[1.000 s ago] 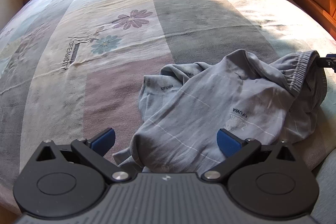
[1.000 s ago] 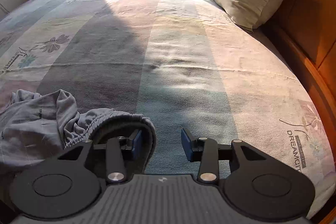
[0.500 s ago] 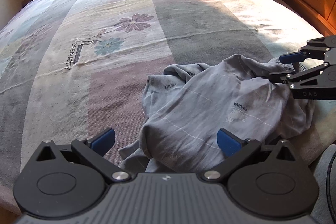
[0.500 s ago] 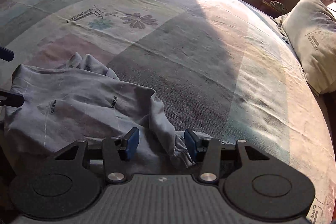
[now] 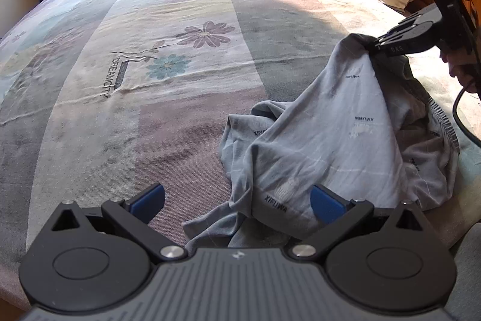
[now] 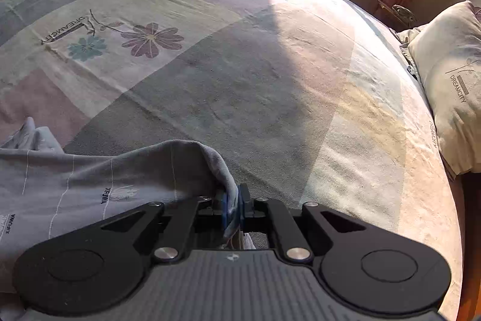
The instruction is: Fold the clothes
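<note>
Grey garment (image 5: 324, 140) lies crumpled on the bed (image 5: 150, 80). The right tongs (image 6: 231, 206), having just closed, pinch its edge. The left tongs (image 5: 237, 200) gape wide above it.

Both grippers are looking the same. The left gripper (image 5: 237, 199) is showing a grey ribbed body near the camera, with a small white mark in the middle. Two round black plates are sitting on its left and right sides. Black arms with triangle holes are reaching out from shiny silver screws. Blue pads (image 5: 326, 202) are sitting on the tips. The right gripper (image 6: 231, 208) is wearing the same colours. From the far side, white letters "DAS" are showing on its black arm, and a black cable (image 5: 460, 113) is hanging under the hand (image 5: 461, 66).
</note>
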{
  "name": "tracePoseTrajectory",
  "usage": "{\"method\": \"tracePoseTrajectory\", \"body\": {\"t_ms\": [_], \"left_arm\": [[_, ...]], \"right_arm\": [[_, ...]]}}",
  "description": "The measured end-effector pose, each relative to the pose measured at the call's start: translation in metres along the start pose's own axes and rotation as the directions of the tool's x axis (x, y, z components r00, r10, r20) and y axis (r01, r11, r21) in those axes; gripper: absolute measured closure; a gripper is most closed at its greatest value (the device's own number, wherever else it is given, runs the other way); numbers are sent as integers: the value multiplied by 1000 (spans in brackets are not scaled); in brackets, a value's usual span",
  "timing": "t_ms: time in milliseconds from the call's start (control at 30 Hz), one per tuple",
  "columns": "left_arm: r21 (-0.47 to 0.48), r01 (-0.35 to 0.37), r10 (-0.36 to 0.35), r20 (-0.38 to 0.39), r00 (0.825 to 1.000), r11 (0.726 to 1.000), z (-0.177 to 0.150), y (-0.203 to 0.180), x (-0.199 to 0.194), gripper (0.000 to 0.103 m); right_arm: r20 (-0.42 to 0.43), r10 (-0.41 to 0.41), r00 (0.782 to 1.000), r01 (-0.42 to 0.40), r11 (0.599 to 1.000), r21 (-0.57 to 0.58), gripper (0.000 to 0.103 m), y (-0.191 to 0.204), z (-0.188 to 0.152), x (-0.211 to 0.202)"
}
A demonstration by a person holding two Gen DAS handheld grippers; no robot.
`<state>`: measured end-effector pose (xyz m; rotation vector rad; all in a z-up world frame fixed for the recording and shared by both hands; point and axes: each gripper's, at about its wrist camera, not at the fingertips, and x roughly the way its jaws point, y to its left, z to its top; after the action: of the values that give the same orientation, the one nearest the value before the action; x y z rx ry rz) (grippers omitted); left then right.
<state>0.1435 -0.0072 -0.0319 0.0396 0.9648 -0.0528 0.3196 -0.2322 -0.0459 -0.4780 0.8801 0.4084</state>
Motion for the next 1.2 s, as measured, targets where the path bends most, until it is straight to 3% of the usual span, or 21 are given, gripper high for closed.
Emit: {"method": "tracePoseTrajectory", "body": {"t_ms": [200, 433, 467, 667, 800, 967, 1100, 1167, 1200], "left_arm": [[-6, -20, 20, 0, 1000, 1000, 0, 5, 5, 1], [-26, -27, 27, 3, 1000, 999, 0, 9, 7, 1], [-28, -23, 24, 7, 1000, 999, -1, 9, 6, 1], [-18, 43, -43, 35, 998, 999, -7, 5, -3, 1], [-19, 84, -83, 39, 996, 996, -10, -1, -10, 1], [15, 110, -111, 55, 992, 994, -16, -15, -23, 1], [24, 165, -166, 74, 983, 986, -22, -24, -32, 1], [12, 200, -200, 86, 976, 980, -25, -26, -35, 1], [-1, 218, -217, 99, 971, 976, -27, -25, -37, 1]], "right_arm": [[-16, -43, 999, 45, 993, 110, 94, -41, 31, 51], [-63, -30, 998, 44, 970, 238, 92, -62, 32, 94], [-66, -27, 997, 43, 966, 255, 86, -63, 30, 92], [38, 36, 999, -49, 903, 426, 73, -81, -11, 12], [76, 94, 993, -121, 804, 582, 70, -86, -77, -43], [163, 165, 973, -228, 561, 796, 68, -67, -179, -86], [217, 202, 955, -282, 387, 878, 67, -44, -229, -80], [219, 205, 954, -282, 355, 891, 67, -34, -235, -68], [221, 198, 955, -280, 361, 890, 67, -31, -233, -63]]}}
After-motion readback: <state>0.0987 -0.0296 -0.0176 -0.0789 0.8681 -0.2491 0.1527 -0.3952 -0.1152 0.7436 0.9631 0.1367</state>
